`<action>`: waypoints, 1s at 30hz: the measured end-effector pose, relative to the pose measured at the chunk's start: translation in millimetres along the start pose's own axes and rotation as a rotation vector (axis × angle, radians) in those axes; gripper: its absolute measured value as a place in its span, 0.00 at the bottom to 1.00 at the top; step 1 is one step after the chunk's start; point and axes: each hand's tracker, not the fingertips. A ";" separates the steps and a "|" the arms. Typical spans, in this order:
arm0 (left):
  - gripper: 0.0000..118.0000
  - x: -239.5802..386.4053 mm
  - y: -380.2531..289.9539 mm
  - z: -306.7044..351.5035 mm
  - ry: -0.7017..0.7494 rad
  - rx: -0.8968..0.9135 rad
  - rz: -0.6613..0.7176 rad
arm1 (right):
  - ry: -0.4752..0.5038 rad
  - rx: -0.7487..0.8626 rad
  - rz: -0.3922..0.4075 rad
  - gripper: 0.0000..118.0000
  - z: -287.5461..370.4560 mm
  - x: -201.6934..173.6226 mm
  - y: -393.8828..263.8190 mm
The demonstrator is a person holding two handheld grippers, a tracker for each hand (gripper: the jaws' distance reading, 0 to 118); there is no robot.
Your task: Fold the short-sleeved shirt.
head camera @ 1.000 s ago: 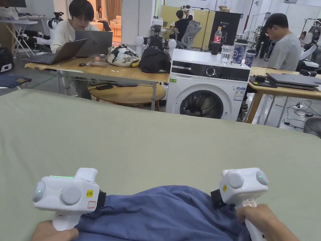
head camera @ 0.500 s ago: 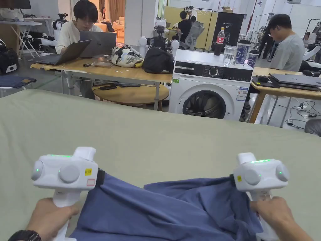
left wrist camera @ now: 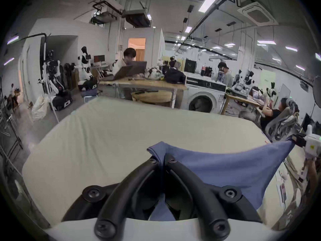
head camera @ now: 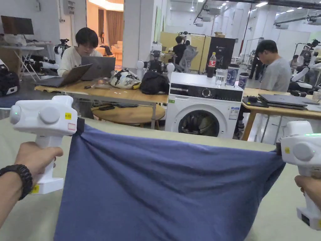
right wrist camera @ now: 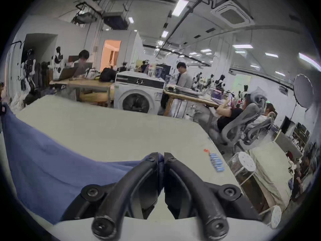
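We see the left hand-held gripper with both jaws pressed on one corner of the blue shirt, and the right hand-held gripper is clamped in the same way on the opposite corner. The shirt hangs spread between them, its top edge stretched from one to the other, in the air above the pale green bench. The left end is held higher than the right end.

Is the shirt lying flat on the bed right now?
No, the blue shirt hangs stretched in the air between the left tongs and the right tongs, above the bed.
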 end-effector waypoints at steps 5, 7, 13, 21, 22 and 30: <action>0.00 -2.6 35.4 3.7 0.022 0.021 -0.015 | 0.008 0.047 -0.039 0.01 15.1 1.3 16.6; 0.00 0.1 45.9 3.2 0.036 0.028 -0.027 | 0.021 0.062 -0.057 0.01 18.4 -0.8 25.6; 0.00 -2.4 96.4 4.4 0.037 0.079 0.018 | 0.003 0.122 -0.087 0.01 -7.1 2.8 80.0; 0.00 2.4 177.8 6.3 0.061 0.178 -0.007 | -0.012 0.233 -0.137 0.01 -25.0 10.6 171.3; 0.00 3.5 185.4 8.2 0.067 0.186 -0.004 | -0.017 0.256 -0.135 0.01 -25.5 10.5 179.2; 0.00 13.3 215.7 16.2 0.084 0.266 -0.053 | -0.046 0.328 -0.136 0.01 -12.6 10.6 211.7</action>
